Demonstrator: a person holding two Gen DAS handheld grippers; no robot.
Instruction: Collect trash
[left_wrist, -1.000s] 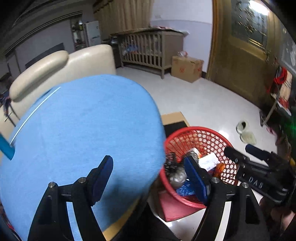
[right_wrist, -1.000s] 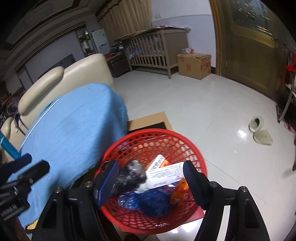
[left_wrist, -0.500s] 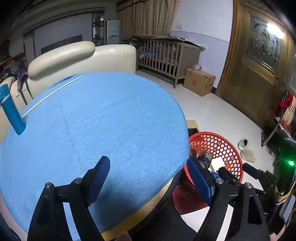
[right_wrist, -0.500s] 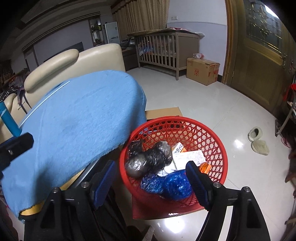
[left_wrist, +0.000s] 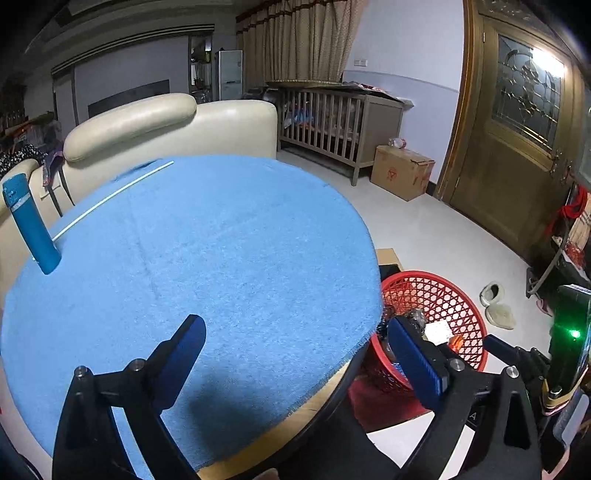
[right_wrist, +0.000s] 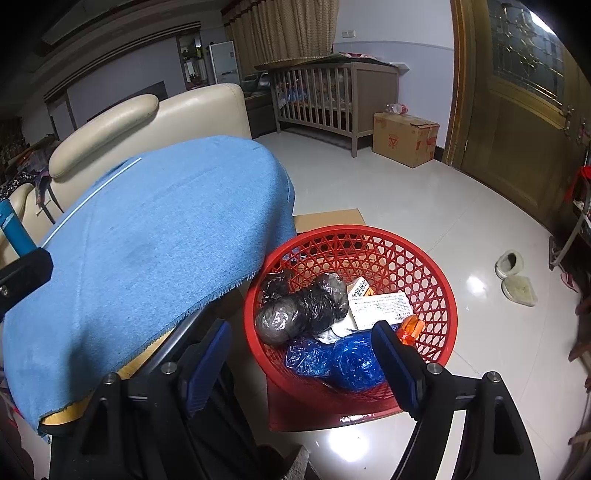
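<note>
Claw status, left (left_wrist: 295, 354): the jaws are opening and nearly fully spread, with nothing between them except the blue cloth of the counter (left_wrist: 207, 258) below. Claw status, right (right_wrist: 301, 356): spread, empty, hanging above the near rim of the red basket (right_wrist: 432, 266). Compared with a second ago, both views have slid from the basket toward the counter; the left view formerly showed the basket at centre and now shows it at 4 o'clock, partly hidden by the counter edge. Judgement: the last piece is deposited and collection is at or near its end, since the cloth carries no loose trash. The trash lies inside the basket on the floor, just beside the counter: black bag bundle (right_wrist: 299, 310) at 9 o'clock within the basket, long axis running from 8 to 2 o'clock; printed white box (right_wrist: 380, 308) at centre, long axis near level, 9 to 3; blue wrapper (right_wrist: 343, 360) at 6 o'clock, crumpled with no clear axis. Outward, a blue bottle (left_wrist: 31, 225) stands upright at the counter's 9 o'clock edge, beside a thin white rod (left_wrist: 110, 199) pointing toward 2 o'clock.
</note>
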